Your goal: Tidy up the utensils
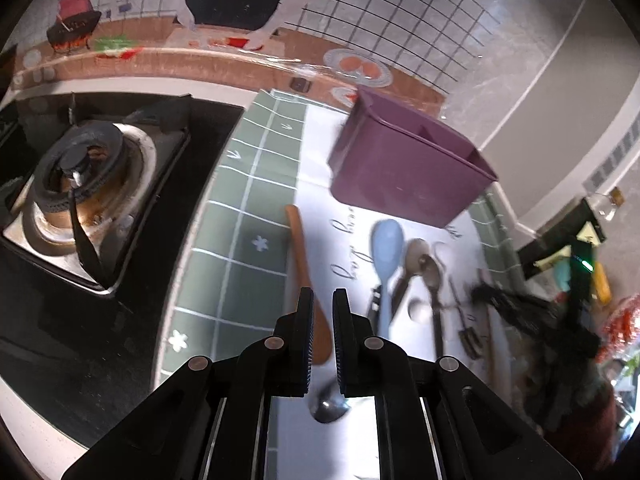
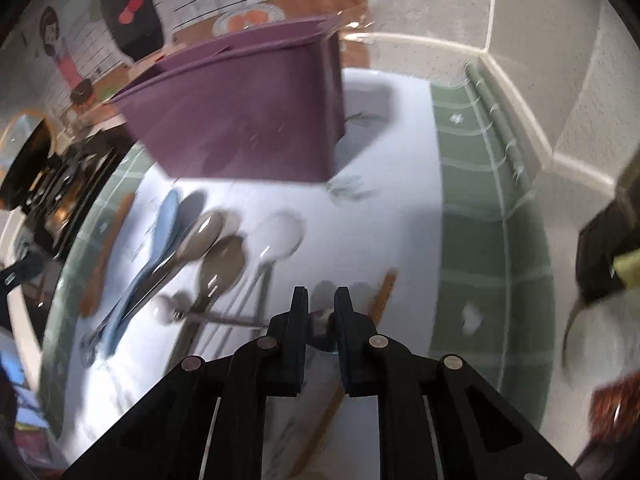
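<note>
A purple divided utensil bin (image 1: 408,164) stands at the back of a white mat; it also shows in the right wrist view (image 2: 244,120). Several utensils lie in front of it: a wooden spoon (image 1: 306,276), a blue spoon (image 1: 386,256), metal spoons (image 1: 430,276) and a clear spoon (image 2: 280,236). My left gripper (image 1: 323,300) hovers over the wooden spoon's bowl, its jaws narrowly parted with nothing between them. A metal spoon bowl (image 1: 328,402) lies under it. My right gripper (image 2: 321,300) is narrowly parted around a metal utensil end (image 2: 322,318), beside a wooden stick (image 2: 382,292).
A gas stove burner (image 1: 84,176) sits left of the green tiled mat border (image 1: 236,240). The wall corner (image 2: 520,92) runs behind and to the right of the bin. Dark clutter (image 1: 560,280) stands at the right.
</note>
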